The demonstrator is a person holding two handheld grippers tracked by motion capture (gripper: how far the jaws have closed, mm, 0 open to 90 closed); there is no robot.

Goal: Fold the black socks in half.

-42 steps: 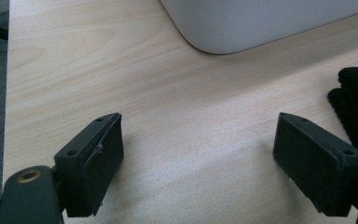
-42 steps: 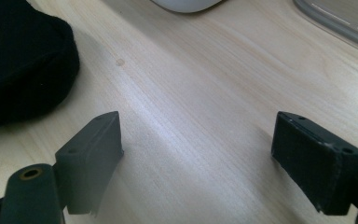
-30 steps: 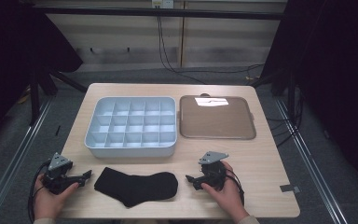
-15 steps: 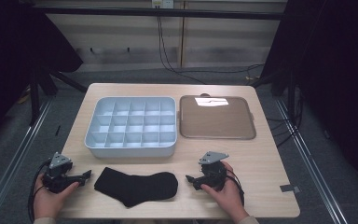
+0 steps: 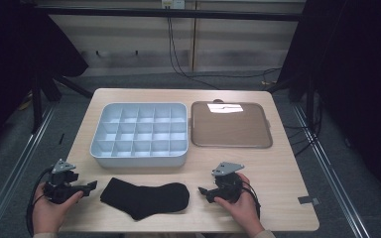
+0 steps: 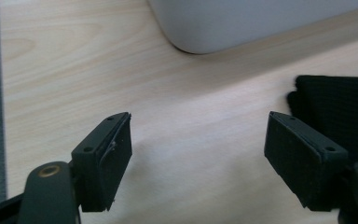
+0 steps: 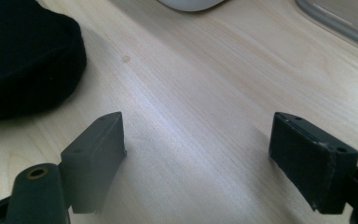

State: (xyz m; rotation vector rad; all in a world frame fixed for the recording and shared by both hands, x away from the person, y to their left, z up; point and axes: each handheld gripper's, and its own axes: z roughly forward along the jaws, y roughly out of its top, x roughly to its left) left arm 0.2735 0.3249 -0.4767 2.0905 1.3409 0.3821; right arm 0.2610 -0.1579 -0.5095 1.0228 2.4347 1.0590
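Observation:
A black sock [image 5: 146, 198] lies flat near the table's front edge, between my two grippers. My left gripper [image 5: 93, 186] rests on the wood just left of the sock's cuff, pointing at it. Its jaws have just been closing a little but still stand wide, with bare wood between them [image 6: 198, 149]. The sock's edge [image 6: 340, 107] sits beyond its right jaw. My right gripper [image 5: 202, 191] rests right of the toe, open, also over bare wood [image 7: 198, 154]. The sock's rounded toe [image 7: 23, 60] lies at that view's upper left.
A pale grey compartment box [image 5: 139, 159] stands behind the sock at centre left. A shallow brown tray [image 5: 230, 126] sits to its right. A person's hands hold both grippers at the front edge. Dark floor and cables surround the table.

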